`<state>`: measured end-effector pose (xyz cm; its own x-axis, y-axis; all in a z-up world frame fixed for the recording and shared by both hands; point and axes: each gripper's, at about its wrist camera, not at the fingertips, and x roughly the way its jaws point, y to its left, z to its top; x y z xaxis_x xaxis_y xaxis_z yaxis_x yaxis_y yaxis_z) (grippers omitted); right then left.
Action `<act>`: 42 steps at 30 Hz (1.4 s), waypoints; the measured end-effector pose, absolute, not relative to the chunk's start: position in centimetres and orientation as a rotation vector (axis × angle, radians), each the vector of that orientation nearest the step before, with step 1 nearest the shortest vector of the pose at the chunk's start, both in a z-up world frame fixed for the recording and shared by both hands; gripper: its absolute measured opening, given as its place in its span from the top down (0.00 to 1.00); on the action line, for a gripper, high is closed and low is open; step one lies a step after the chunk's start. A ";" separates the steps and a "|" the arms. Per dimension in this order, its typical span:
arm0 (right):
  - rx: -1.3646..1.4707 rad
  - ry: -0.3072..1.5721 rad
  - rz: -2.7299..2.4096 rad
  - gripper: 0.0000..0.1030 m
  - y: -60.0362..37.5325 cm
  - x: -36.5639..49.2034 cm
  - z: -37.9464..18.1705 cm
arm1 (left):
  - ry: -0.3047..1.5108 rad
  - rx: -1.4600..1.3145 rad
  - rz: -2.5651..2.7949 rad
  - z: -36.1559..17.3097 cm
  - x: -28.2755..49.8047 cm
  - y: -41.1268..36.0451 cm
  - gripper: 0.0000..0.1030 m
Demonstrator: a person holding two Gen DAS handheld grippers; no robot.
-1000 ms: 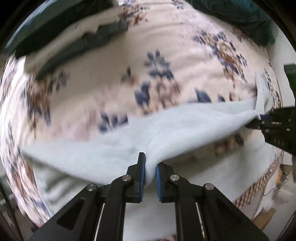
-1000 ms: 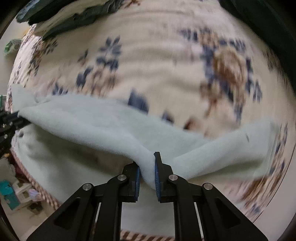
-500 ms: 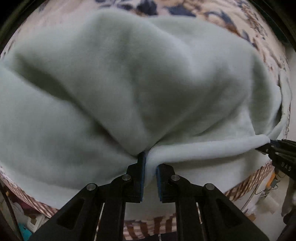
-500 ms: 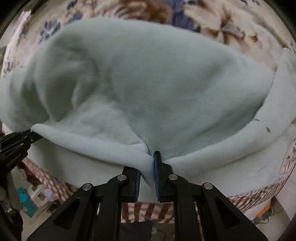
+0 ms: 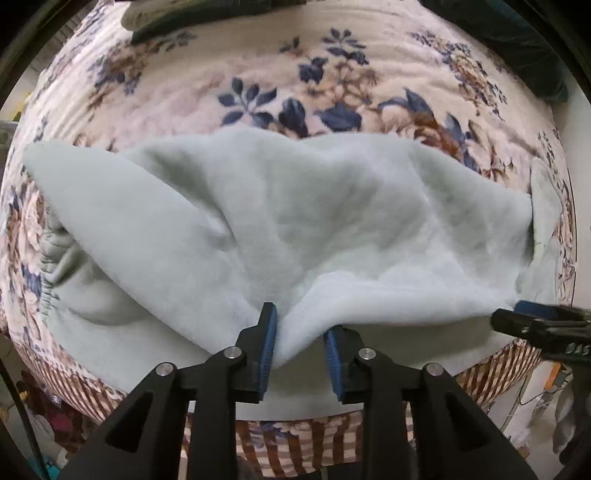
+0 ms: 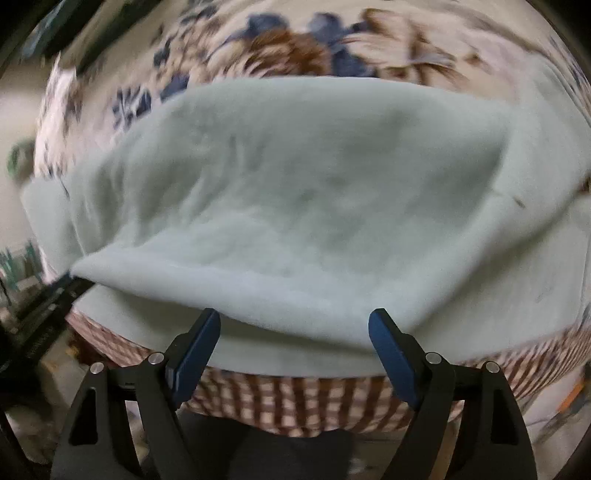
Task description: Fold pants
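Note:
The pale mint fleece pants [image 5: 295, 229] lie folded over on the flowered bed cover, near its front edge. The elastic waistband [image 5: 51, 266] shows at the left. My left gripper [image 5: 300, 334] is partly open, with a fold of the pants' front edge still lying between its blue pads [image 5: 269, 343]. My right gripper [image 6: 293, 325] is wide open just in front of the pants [image 6: 295, 206], holding nothing. The right gripper also shows at the right edge of the left wrist view [image 5: 546, 325].
The flowered blanket [image 5: 332, 74] covers the bed, with a striped brown border [image 5: 295, 443] hanging over the front edge. Dark clothes [image 5: 192, 14] lie at the far side. Floor clutter sits below the bed edge.
Both grippers brought the lifted edge forward and laid it down over the rest of the pants. Both jaws, shut on the cloth before, have opened; the right one widely.

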<state>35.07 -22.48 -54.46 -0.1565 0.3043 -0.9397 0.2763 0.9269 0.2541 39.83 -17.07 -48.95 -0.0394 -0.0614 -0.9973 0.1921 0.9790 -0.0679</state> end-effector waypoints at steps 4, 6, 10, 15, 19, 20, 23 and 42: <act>0.716 1.632 -0.127 0.18 -27.3 33.4 -52.9 | 1.558 0.024 -0.220 -47.9 39.8 -16.9 0.76; 0.800 1.557 -0.294 0.18 -31.1 32.4 -52.3 | 1.547 0.008 -0.217 -47.6 39.7 -16.5 0.76; 0.760 1.489 -0.518 0.18 -37.0 33.4 -53.7 | 1.546 0.027 -0.184 -47.9 39.1 -16.6 0.73; 0.670 1.523 -0.573 0.23 -40.1 37.5 -56.2 | 1.564 0.058 -0.168 -49.2 37.2 -16.1 0.69; 0.672 1.483 -0.636 0.91 -40.9 34.6 -55.6 | 1.524 0.022 -0.172 -48.4 36.8 -15.8 0.62; 0.711 1.441 -0.665 0.91 -41.4 32.9 -54.8 | 1.500 0.005 -0.176 -48.0 36.9 -15.8 0.60; 0.837 1.371 -0.749 0.91 -43.1 26.3 -53.5 | 1.445 -0.030 -0.193 -47.8 37.7 -16.1 0.22; 1.254 1.366 -0.614 0.34 -39.6 19.0 -58.8 | 1.304 -0.475 0.247 -44.9 45.4 1.8 0.03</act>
